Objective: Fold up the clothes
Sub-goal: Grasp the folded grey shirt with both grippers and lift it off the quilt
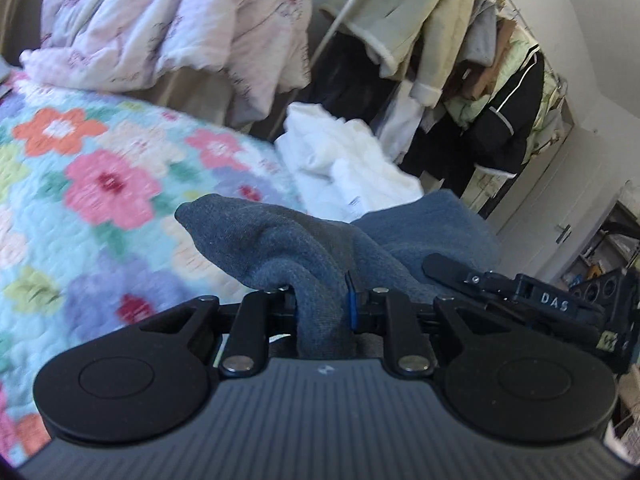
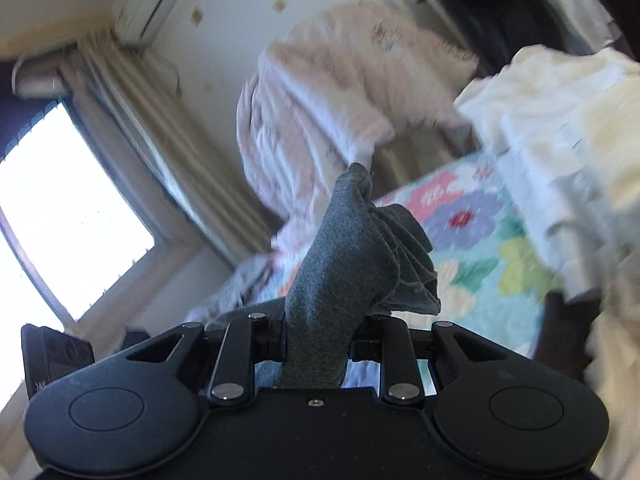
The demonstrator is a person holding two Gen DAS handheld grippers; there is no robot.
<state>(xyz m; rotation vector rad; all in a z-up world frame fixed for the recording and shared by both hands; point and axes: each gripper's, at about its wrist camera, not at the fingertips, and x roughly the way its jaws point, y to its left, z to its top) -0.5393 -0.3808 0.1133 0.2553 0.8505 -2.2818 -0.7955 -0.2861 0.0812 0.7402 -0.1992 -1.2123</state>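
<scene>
Both tools, left (image 1: 324, 304) and right (image 2: 316, 340), clamp the blue-grey garment (image 1: 288, 248), hiding their fingertips.

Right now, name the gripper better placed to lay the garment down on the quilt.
Left gripper, probably: its clamped blue-grey garment hangs just over the floral quilt; the right gripper points up toward the curtain.

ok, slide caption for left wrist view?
Left tongs shut on blue-grey garment above floral quilt.
</scene>
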